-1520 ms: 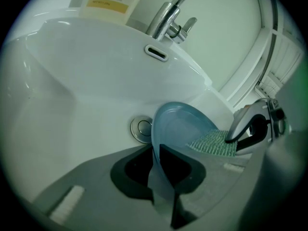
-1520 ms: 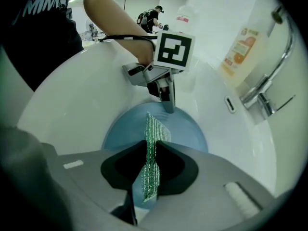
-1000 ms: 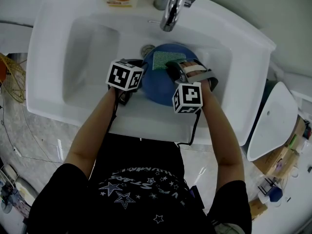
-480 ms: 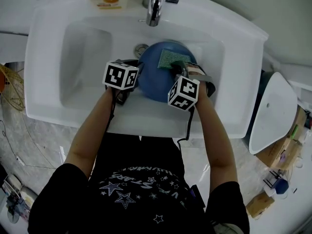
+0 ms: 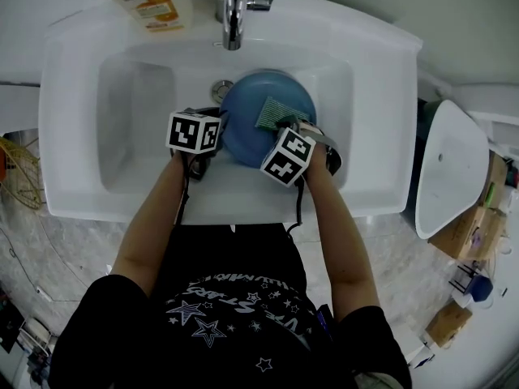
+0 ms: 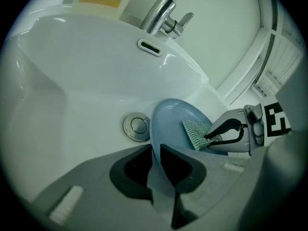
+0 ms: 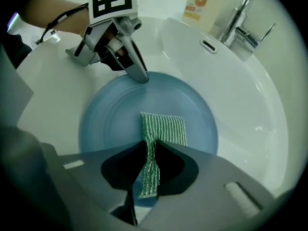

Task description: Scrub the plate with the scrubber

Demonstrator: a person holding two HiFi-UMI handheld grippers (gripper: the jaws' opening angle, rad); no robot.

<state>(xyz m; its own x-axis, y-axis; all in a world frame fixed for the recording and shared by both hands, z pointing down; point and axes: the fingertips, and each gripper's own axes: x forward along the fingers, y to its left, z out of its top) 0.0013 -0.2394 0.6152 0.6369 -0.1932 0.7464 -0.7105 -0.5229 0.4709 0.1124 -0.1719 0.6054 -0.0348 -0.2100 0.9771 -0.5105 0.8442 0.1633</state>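
A blue plate (image 5: 247,128) (image 6: 171,126) (image 7: 115,114) stands tilted in the white sink (image 5: 73,112). My left gripper (image 5: 217,126) (image 6: 156,150) is shut on the plate's left rim and holds it up. My right gripper (image 5: 285,122) (image 7: 150,148) is shut on a green ribbed scrubber (image 5: 271,113) (image 6: 196,133) (image 7: 163,128), whose free end lies flat against the plate's face. In the right gripper view the scrubber is pinched into a narrow strip between the jaws.
A chrome faucet (image 5: 233,6) (image 7: 238,16) rises over the basin's far side, with the drain plug (image 5: 220,86) (image 6: 137,125) just left of the plate. An orange-labelled soap bottle (image 5: 154,2) stands on the rim at the back left. A white bin (image 5: 450,168) sits to the right of the sink.
The scrubber has slid from the plate's upper left part towards its right side. My left gripper keeps its hold on the rim; the camera has tilted, shifting the sink in view.
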